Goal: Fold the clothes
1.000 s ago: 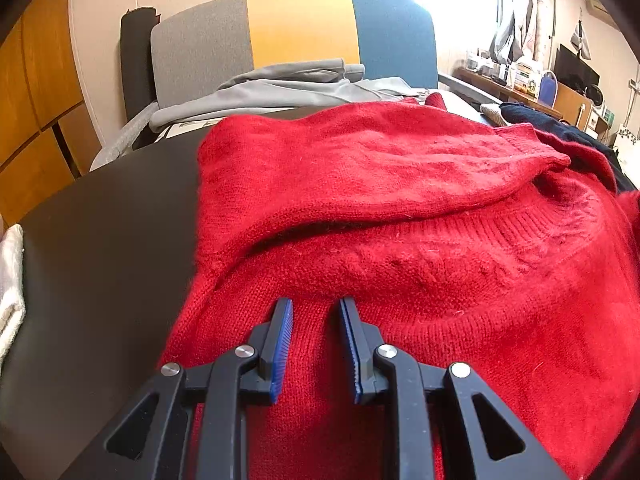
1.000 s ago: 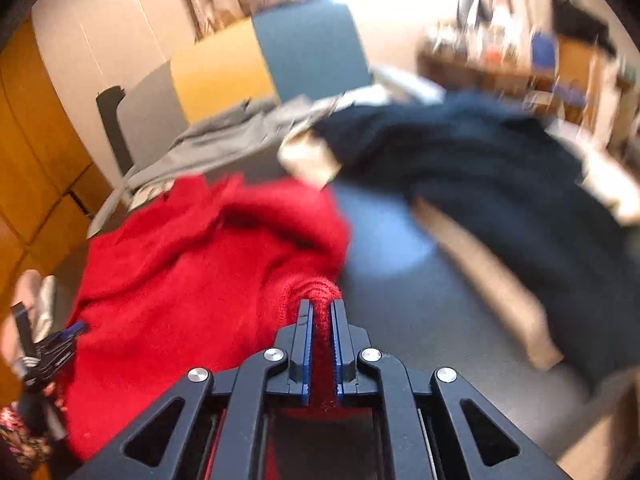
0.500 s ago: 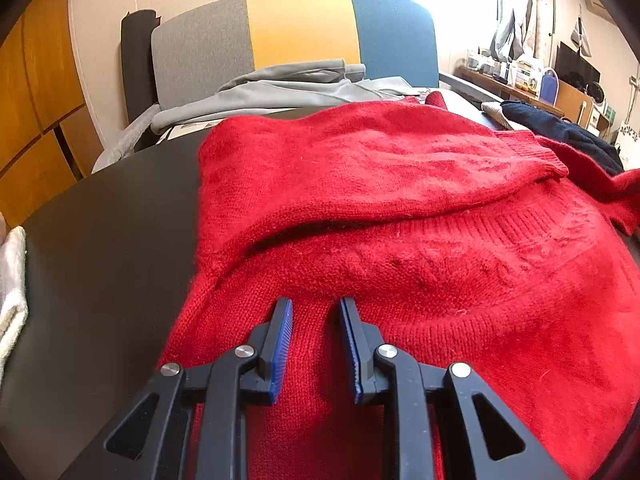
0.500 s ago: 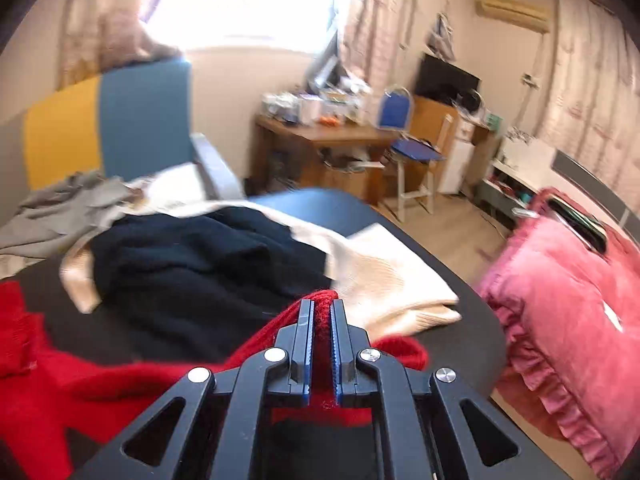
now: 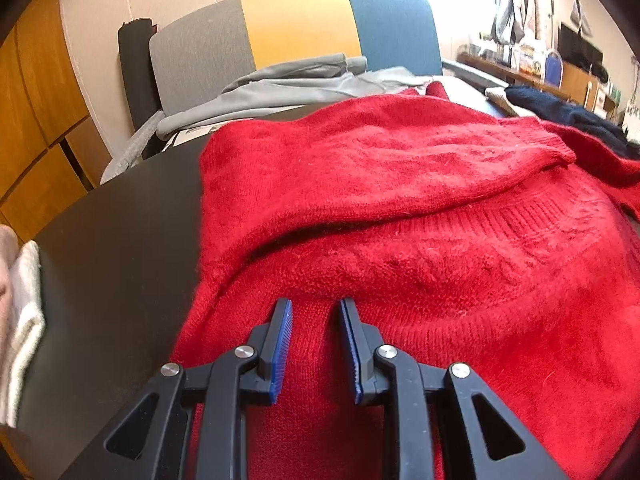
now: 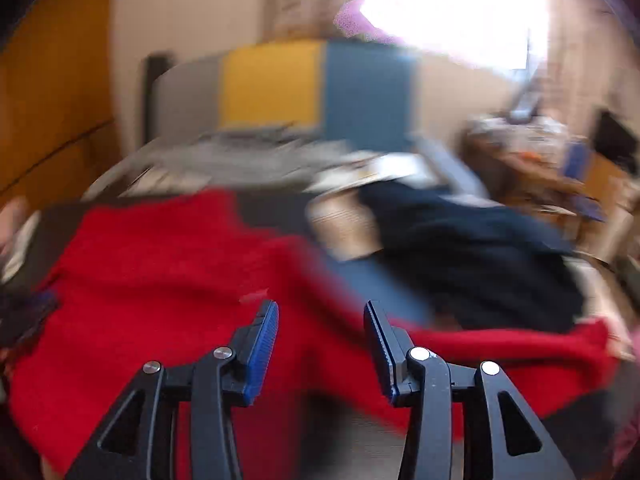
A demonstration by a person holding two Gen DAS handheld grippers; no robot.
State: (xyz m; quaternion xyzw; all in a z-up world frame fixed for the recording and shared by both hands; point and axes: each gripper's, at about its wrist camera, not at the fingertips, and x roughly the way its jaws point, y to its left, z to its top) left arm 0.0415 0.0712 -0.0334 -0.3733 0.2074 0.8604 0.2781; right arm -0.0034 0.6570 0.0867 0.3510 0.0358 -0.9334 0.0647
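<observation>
Gripper [image 6: 321, 312] agape above rumpled red sweater [image 6: 168, 280]

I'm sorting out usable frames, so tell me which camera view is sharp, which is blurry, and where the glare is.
Left wrist view: sharp, the red sweater knit is crisp, with window glare at the top right. Right wrist view: heavy motion blur across the room, only the right tongs are sharp, and the window is blown out white.

Black triangulated left gripper [image 5: 315, 316] and right gripper [image 6: 322, 316], silver screws, seemingly ridged blue pads [image 5: 282, 344].
</observation>
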